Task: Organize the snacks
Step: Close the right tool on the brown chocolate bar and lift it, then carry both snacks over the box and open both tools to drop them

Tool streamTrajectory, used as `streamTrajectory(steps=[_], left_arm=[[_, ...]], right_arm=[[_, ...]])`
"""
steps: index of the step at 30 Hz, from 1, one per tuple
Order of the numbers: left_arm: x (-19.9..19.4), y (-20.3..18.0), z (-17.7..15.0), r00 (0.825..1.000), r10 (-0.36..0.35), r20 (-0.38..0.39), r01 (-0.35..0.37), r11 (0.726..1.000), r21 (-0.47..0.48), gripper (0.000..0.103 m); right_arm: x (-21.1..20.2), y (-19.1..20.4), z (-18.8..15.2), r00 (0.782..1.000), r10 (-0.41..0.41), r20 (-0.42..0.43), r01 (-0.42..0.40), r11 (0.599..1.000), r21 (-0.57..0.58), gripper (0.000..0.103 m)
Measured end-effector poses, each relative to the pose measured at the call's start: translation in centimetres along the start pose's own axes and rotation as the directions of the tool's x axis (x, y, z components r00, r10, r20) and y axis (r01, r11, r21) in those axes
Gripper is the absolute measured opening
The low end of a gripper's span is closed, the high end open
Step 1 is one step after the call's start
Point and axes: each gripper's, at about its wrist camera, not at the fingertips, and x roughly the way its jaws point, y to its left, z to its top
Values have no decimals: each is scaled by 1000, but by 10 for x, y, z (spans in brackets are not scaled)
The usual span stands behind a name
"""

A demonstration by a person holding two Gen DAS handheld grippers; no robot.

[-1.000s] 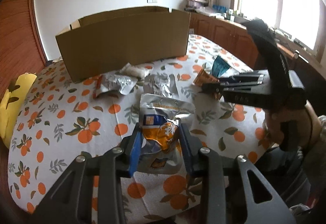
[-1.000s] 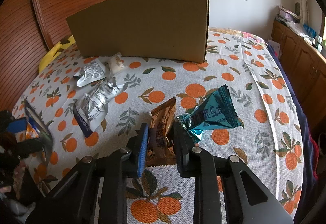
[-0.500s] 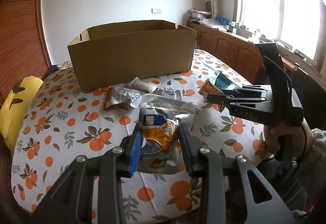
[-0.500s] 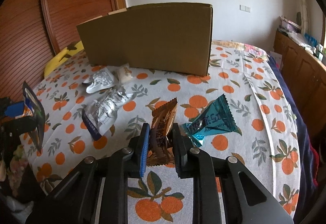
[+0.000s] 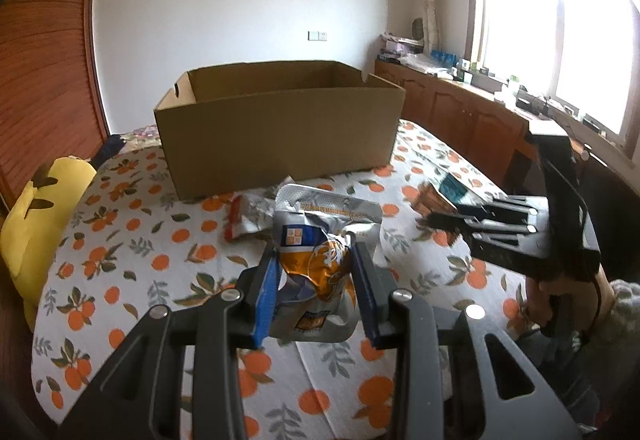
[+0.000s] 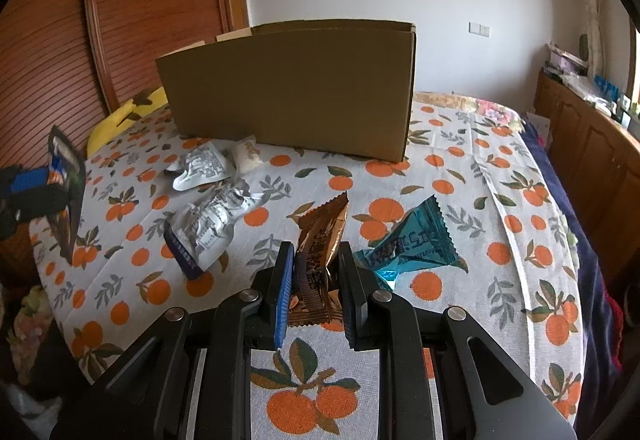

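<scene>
Both wrist views look low across the table (image 5: 120, 240) toward the shared cardboard box (image 5: 280, 136).

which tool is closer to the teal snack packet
Right. The right tool, shut on the brown snack, sits just beside the teal packet; the left tool is farther across the table.

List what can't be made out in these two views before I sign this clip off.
- Cardboard box contents: right wrist view shows only its outer wall; left wrist view shows just the inner walls.
- Brown wrapper print: too small and crinkled; the right tool covers its lower part.
- Silver pouch lettering: too small, left wrist view.
</scene>
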Motion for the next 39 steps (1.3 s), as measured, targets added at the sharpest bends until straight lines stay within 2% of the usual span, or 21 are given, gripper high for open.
streamTrajectory(steps=[22,28,34,39], left_arm=[[44,33,36,999,-25,40,26,999,-29,34],[55,37,46,998,-44,52,45,999,-15,34],[61,42,64,995,-71,75,71,997,8,34],[69,50,88,991,-82,101,80,996,23,34]], right_arm=[[-5,-1,-1,1000,5,20,-5,1000,3,19],[-4,-1,0,1000,-19,13,19,1000,8,19],[-5,0,15,999,-32,11,32,999,7,19],[-6,3,45,999,-23,35,24,999,-24,19]])
